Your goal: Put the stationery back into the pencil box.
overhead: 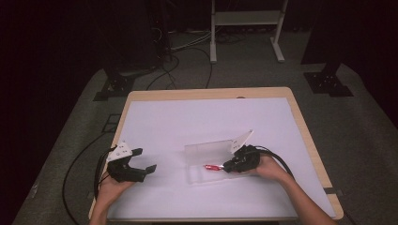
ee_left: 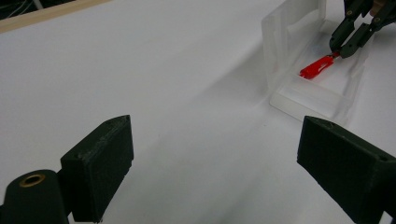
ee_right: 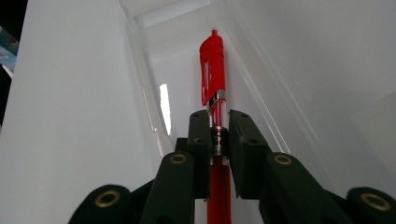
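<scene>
High view: right gripper (overhead: 230,165) sits over the clear plastic box (overhead: 211,161), right of table centre, holding a red pen (overhead: 213,167) that points left along the box floor. Box lid (overhead: 213,149) stands open on the far side. Left gripper (overhead: 143,161) rests near the left edge of the white table (overhead: 197,117), well apart from the box.

Right gripper view: jaws clamped on the pen (ee_right: 214,93) at its clear barrel, just behind the red cap and clip; the capped end reaches ahead into the box (ee_right: 154,56). Whether the pen already touches the floor of the box I cannot tell.

Left gripper view: jaws wide apart, nothing between them, aimed across the table at the box (ee_left: 308,79), where the pen (ee_left: 318,66) and the right gripper (ee_left: 343,46) show farther off.

Judgement: step in hand looks like laying the pen in the box, though lifting it out cannot be ruled out. To do it well: keep the pen parallel to the long walls, lower until the barrel lies flat, then part the jaws slowly so the pen does not roll or flick. The light box may slide; the free left gripper could steady it.

Pose: right forearm enters from the near right, hand low and level. Left hand (overhead: 110,185) palm-up under its gripper, idle
</scene>
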`<state>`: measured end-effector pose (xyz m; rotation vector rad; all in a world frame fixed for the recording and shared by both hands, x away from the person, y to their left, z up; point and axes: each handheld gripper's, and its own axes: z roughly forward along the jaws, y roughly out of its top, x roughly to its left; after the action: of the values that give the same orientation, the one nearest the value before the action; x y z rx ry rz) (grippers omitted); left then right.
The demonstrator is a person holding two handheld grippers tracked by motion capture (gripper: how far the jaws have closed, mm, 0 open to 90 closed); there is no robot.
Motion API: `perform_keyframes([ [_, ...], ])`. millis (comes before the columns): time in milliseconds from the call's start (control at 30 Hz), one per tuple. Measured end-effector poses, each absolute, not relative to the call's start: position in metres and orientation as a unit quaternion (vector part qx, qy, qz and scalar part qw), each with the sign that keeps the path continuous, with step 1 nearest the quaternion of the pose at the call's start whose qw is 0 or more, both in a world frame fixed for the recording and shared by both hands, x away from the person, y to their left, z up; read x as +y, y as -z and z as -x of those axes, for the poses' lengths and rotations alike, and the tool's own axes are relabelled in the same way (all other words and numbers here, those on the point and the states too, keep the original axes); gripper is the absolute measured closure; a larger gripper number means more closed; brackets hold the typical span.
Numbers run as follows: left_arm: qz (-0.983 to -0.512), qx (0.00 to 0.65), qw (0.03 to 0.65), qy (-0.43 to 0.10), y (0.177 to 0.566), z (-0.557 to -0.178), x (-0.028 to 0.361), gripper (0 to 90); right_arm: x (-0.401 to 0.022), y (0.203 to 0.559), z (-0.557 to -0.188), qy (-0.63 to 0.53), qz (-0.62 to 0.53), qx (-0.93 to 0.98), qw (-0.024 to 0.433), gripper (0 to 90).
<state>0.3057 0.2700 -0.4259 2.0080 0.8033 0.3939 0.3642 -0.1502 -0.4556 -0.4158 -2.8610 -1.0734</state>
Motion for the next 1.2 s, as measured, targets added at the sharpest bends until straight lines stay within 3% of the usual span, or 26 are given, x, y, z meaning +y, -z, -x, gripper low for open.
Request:
perform_keyframes([
  [500,-0.815,0.326,0.451,-0.161,0.426,-0.307,0.27,10.3,-0.15,0.459,-0.366,0.356,0.137,-0.923,0.04,77.9],
  [800,-0.816,0.323,0.452,-0.161,0.427,-0.305,0.269,10.2,-0.155,0.452,-0.362,0.366,0.143,-0.919,0.033,64.6],
  [1200,-0.816,0.323,0.452,-0.161,0.427,-0.305,0.27,10.3,-0.175,0.443,-0.356,0.386,0.171,-0.906,0.019,54.9],
])
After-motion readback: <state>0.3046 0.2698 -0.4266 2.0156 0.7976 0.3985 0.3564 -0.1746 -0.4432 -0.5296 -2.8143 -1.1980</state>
